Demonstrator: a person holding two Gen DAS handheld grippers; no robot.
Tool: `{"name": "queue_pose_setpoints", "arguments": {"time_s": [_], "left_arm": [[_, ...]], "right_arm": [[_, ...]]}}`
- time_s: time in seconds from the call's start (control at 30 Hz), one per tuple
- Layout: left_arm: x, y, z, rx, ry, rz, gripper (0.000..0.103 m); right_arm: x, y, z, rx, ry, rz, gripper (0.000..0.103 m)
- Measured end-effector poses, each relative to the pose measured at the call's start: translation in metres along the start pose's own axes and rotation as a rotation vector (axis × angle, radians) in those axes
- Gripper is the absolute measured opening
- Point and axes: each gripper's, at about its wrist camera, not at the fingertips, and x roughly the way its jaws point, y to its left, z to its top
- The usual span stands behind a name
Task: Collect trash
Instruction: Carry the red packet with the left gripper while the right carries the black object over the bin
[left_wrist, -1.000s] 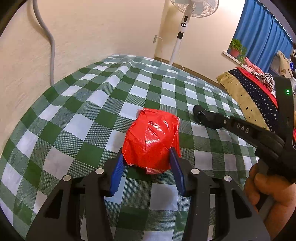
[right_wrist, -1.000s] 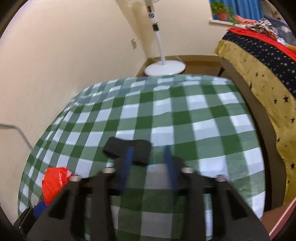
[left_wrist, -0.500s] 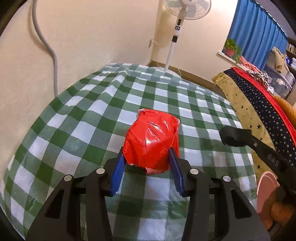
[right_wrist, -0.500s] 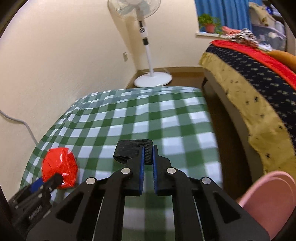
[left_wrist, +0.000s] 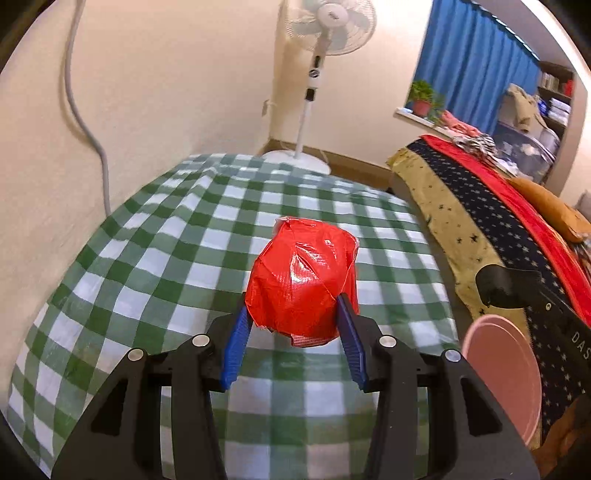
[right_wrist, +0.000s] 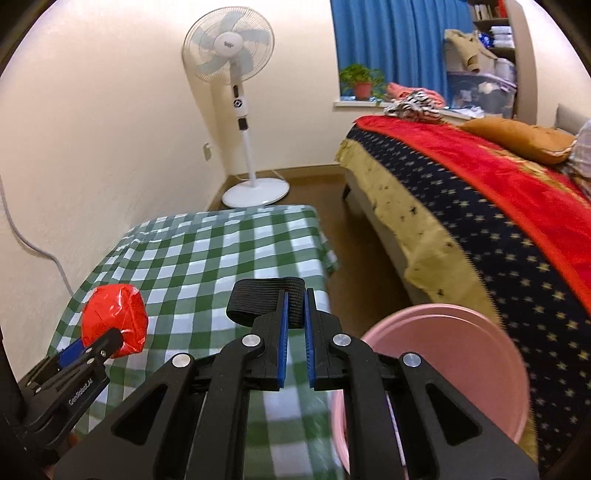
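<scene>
Above the checked tablecloth (left_wrist: 155, 258), one red crumpled ball (left_wrist: 303, 284) sits clamped between the left gripper (left_wrist: 295, 332) pads. One black strap (right_wrist: 266, 299) is pinched in the right gripper (right_wrist: 294, 332), jaws narrow. One pink bin (right_wrist: 461, 332) stands off the table's right edge.

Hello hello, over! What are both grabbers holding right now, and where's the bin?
Left gripper clamped on red crumpled ball. Right gripper clamped on black strap. Pink bin at table's right edge, nothing blocking it.
</scene>
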Motion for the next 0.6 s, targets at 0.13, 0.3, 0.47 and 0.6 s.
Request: {"name": "queue_pose_setpoints", "arguments": {"time_s": [0.13, 0.3, 0.47, 0.6], "left_arm": [[-0.017, -0.016, -0.005, 0.035, -0.01, -0.027, 0.045], [-0.031, -0.034, -0.016, 0.08, -0.015, -0.055, 0.045], [-0.036, -0.051, -0.027, 0.12, -0.006, -0.087, 0.045], [-0.035, -0.063, -0.033, 0.145, 0.003, -0.11, 0.045]], "right_arm": [[-0.024, -0.014, -0.005, 0.009, -0.008, -0.023, 0.008], [-0.047, -0.027, -0.006, 0.005, -0.04, -0.06, 0.008], [-0.058, -0.042, -0.012, 0.015, -0.048, -0.088, 0.008], [-0.062, -0.056, -0.014, 0.042, -0.055, -0.11, 0.008]]}}
